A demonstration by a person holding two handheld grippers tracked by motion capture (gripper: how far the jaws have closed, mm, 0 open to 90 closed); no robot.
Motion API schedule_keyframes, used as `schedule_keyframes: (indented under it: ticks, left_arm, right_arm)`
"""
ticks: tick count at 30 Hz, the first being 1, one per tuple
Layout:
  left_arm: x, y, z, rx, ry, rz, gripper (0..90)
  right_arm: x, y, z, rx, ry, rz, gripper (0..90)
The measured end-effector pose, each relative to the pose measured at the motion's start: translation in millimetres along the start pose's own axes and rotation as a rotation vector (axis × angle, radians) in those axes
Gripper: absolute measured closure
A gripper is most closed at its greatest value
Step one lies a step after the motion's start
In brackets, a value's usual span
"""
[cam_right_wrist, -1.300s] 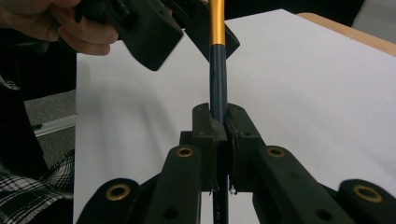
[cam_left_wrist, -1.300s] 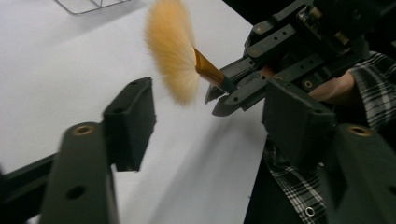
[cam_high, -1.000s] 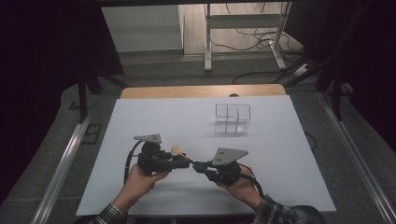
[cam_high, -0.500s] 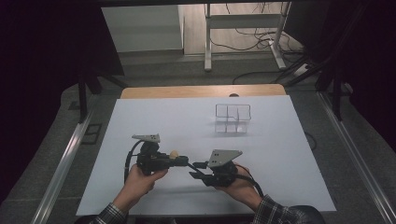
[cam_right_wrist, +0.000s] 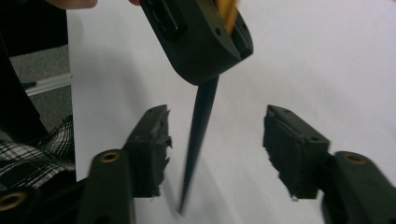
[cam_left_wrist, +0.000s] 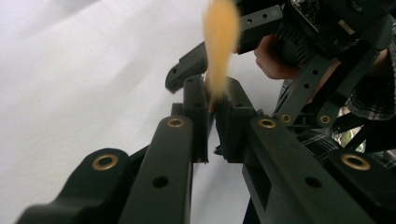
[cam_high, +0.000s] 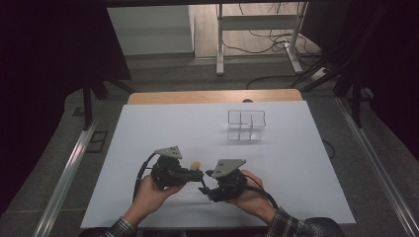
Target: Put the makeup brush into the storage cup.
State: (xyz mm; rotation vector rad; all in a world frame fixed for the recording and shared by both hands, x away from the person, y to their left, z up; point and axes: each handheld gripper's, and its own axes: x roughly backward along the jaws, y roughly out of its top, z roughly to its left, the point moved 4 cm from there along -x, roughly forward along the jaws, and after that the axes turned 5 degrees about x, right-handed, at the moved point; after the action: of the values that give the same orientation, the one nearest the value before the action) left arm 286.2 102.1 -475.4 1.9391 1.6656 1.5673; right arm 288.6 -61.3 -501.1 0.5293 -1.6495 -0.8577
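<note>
Nearby, a clear divided box (cam_high: 246, 125) stands well beyond both grippers.

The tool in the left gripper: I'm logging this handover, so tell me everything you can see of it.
The tool is slim: an orange end, blurred, and a dark shaft tapering to a point. The left gripper is shut on it near where they meet. The shaft runs between the jaws of the right gripper, which have just been opening and stand clear of it, above the white table.
</note>
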Motion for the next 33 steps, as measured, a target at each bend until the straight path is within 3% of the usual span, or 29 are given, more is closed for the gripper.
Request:
schedule_keyframes:
  ticks: [1, 3, 4, 5, 6, 13, 16, 19, 20, 26, 33]
  left_arm:
    - [-0.4, 0.1, -0.5, -0.001, -0.002, 0.0, 83.3]
    - [-1.2, 0.3, -2.2, -0.005, 0.0, 0.006, 83.4]
    - [-1.2, 0.3, -2.2, -0.005, 0.0, 0.006, 83.4]
    - [-0.8, 0.6, -2.7, -0.011, 0.008, 0.006, 83.4]
    - [0.0, 0.9, -3.0, -0.017, 0.018, 0.008, 83.4]
    - [0.4, 1.0, -2.8, -0.027, 0.011, -0.016, 81.1]
    - [-0.1, 1.4, -2.1, -0.028, 0.023, -0.028, 64.4]
    - [0.7, 1.4, -2.2, -0.031, 0.03, -0.033, 58.1]
    - [0.7, 1.5, -2.4, -0.036, 0.038, -0.037, 51.0]
    - [-0.8, 0.3, -2.4, -0.066, 0.082, -0.034, 39.1]
    - [-2.0, -1.1, -1.9, -0.073, 0.093, -0.022, 31.7]
  right_arm:
    - [0.0, 0.0, 0.0, 0.0, 0.0, 0.0, 45.9]
    - [-0.4, 0.4, 1.3, -0.007, 0.01, 0.007, 61.8]
    - [-0.4, 0.4, 1.3, -0.007, 0.01, 0.007, 61.8]
    - [-0.3, 0.5, 1.5, -0.013, 0.01, 0.002, 67.7]
    - [0.2, 0.7, 2.0, -0.034, 0.047, -0.007, 81.4]
    - [1.4, 1.5, 1.2, -0.067, 0.057, -0.011, 83.9]
    - [2.7, 2.7, 1.3, -0.064, 0.057, -0.017, 83.9]
    - [4.0, 3.0, 0.9, -0.064, 0.056, -0.016, 83.9]
    - [4.3, 2.7, -0.1, -0.067, 0.054, -0.016, 83.9]
    - [6.6, 3.2, -2.0, -0.071, 0.05, -0.022, 83.9]
    - [8.1, 3.2, -3.3, -0.065, 0.038, -0.023, 83.9]
